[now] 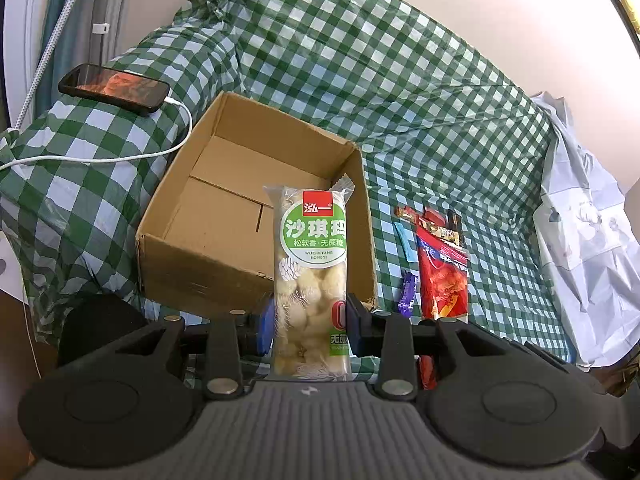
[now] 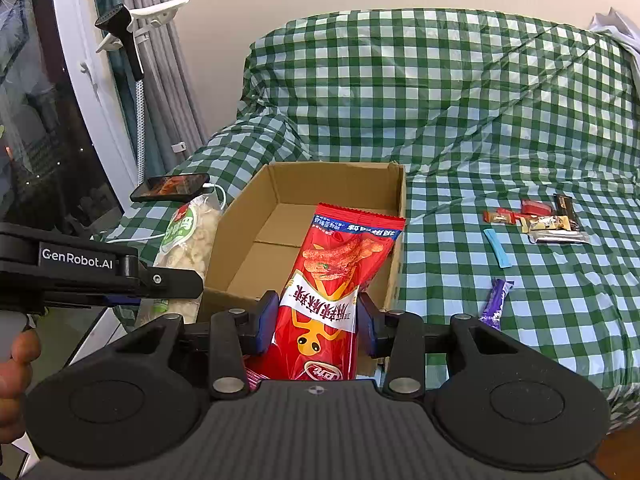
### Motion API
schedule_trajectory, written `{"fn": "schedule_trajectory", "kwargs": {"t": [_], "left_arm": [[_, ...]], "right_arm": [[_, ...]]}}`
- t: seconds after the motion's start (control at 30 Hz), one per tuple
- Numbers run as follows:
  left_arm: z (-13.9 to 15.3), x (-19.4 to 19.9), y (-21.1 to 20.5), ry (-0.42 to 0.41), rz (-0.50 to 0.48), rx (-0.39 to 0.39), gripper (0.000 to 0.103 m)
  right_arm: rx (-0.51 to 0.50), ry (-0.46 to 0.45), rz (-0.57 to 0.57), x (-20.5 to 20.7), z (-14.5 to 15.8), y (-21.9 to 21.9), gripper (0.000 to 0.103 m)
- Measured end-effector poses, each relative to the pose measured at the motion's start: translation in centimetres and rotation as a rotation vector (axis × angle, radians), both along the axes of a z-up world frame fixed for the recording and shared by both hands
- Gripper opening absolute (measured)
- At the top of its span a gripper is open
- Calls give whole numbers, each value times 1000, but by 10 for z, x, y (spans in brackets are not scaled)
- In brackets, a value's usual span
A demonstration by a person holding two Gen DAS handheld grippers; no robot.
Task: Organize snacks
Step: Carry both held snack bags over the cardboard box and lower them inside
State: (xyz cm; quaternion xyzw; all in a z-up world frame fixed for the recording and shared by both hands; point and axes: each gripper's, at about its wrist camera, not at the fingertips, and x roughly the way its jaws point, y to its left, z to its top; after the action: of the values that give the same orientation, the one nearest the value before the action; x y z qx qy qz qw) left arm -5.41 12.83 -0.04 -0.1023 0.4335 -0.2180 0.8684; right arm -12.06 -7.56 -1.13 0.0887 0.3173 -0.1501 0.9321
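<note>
The biggest thing is the checked cover point(image 2: 480, 100), green and white, a thin glossy sheet w/ many creases, spread over a soft bulky shape like a sofa or bed. At its right end lies a crumpled white plastic bag point(image 1: 588, 232) w/ pale print.

On the cover stands an open cardboard box point(image 1: 248, 208), brown, rectangular, matte, its bottom flaps showing a seam; inside it looks bare.

The left tongs point(image 1: 308, 326) are closed on a long clear packet of sachima point(image 1: 310, 280); black pads press both sides of its lower part. The packet stands upright in front of the near box wall; pale bumpy pieces show through, w/ a green round label and a red square logo.

The right tongs point(image 2: 318, 324) grip a red shiny chip bag point(image 2: 332, 296), foil-like w/ a crimped top edge, printing upside down. It leans over the near edge of the box, approx. at the right corner.

A black phone point(image 1: 114, 88) w/ a lit screen lies left of the box, a white cable plugged in.

Right of the box, well apart from it, lie small snacks: a purple wrapped bar point(image 2: 496, 300), a flat light-blue stick point(image 2: 498, 248) and a cluster of small candy wrappers point(image 2: 536, 220), red, gold and black.
</note>
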Motion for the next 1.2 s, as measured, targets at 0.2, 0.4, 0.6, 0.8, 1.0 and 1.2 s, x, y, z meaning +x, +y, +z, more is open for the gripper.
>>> {"fn": "schedule_trajectory", "kwargs": {"t": [0.2, 0.4, 0.6, 0.8, 1.0, 1.2], "left_arm": [[-4, 5, 2, 11, 6, -2, 40], [-8, 13, 3, 19, 16, -6, 40], [-8, 25, 4, 21, 28, -13, 40], [-9, 37, 0, 18, 31, -14, 40], [-12, 57, -5, 24, 37, -13, 40], [-19, 80, -11, 40, 42, -12, 40]], "right_arm": [[3, 15, -6, 4, -3, -3, 43], [-2, 26, -14, 11, -4, -5, 43], [-3, 40, -23, 20, -6, -13, 43], [-6, 47, -23, 32, -7, -18, 43], [-1, 63, -24, 47, -14, -26, 43], [8, 82, -26, 66, -22, -38, 43]]}}
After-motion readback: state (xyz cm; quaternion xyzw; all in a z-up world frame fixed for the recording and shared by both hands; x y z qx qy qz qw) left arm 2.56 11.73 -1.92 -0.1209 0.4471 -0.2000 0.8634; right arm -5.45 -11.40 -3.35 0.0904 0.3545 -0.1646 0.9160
